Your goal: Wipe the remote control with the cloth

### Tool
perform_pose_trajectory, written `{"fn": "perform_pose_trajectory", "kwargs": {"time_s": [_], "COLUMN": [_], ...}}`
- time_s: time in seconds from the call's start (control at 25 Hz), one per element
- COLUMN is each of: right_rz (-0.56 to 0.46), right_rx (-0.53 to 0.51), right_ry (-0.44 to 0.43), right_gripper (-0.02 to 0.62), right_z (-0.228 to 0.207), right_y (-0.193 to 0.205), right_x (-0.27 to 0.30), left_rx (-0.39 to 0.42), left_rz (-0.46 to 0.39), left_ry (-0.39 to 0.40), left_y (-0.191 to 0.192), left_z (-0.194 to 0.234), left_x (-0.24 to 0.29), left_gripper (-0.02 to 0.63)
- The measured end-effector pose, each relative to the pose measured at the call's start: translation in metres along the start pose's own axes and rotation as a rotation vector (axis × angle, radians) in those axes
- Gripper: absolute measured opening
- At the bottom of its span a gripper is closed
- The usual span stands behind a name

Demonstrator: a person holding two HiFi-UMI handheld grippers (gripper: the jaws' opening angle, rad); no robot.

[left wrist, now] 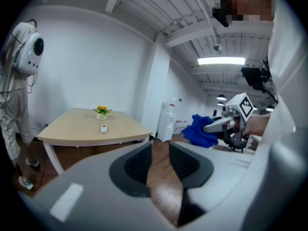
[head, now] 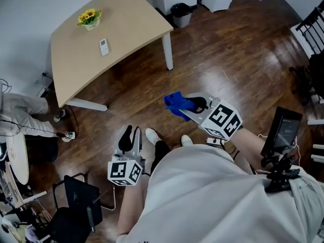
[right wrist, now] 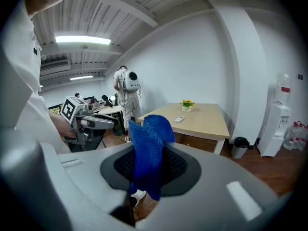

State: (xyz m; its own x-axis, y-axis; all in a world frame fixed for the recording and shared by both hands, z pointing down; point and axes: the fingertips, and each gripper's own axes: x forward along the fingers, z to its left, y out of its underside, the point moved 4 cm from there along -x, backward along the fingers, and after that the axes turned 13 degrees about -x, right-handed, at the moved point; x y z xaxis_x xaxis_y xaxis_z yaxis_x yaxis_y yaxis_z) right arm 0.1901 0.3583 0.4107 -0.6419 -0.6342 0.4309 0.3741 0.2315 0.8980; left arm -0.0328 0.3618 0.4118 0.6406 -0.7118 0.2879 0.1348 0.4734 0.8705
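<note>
The remote control [head: 104, 46] lay on the light wooden table [head: 142, 24], well apart from both grippers, far and to the left of them across a stretch of bare floor. Its long axis ran roughly near to far, with the far end towards the small pot of yellow flowers [head: 89, 19] that stood near it.

The right gripper [right wrist: 149, 165] was clamped on the blue cloth [right wrist: 147, 148], which stood up in a fold between its pads and hung a little below them. It pointed towards the table, so the remote sat ahead of it and slightly to the right in its own view. The left gripper [left wrist: 161, 165] was closed with nothing in it, only floor showing past its jaws, and the remote lay ahead and to its left.

The left gripper looked slightly nearer the table, but the right one carried the cloth, so the coming move was probably to close that gap before any wipe.

Counted: one remote, one cloth, one table, one flower pot, two grippers.
</note>
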Motion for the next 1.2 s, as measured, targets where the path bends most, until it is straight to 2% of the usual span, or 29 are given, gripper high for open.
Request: {"fn": "perform_pose_trajectory", "kwargs": {"time_s": [0.16,0.56,0.68,1.2], "right_rz": [-0.010,-0.019,-0.019,0.008], "right_rx": [-0.026,-0.035,-0.042,-0.036], "right_ry": [-0.036,-0.046,-0.039,-0.012], "right_gripper": [0.088,0.089,0.089,0.089], "right_z": [0.014,0.026,0.027,0.027], "right_y": [0.002,-0.002,-0.002,0.002], "right_x": [-0.012,-0.042,-0.045,-0.044], "left_rx": [-0.016,0.040,0.054,0.077], "left_rz": [0.013,0.035,0.031,0.065], "left_ry": [-0.032,0.009,0.040,0.075], "left_y": [0.007,0.011,0.012,0.007], "left_z": [-0.023,-0.060,-0.060,-0.063], "left_x": [-0.015,-0.008,-0.003,0.007], "left_gripper": [0.132,0.132,0.132,0.132]}}
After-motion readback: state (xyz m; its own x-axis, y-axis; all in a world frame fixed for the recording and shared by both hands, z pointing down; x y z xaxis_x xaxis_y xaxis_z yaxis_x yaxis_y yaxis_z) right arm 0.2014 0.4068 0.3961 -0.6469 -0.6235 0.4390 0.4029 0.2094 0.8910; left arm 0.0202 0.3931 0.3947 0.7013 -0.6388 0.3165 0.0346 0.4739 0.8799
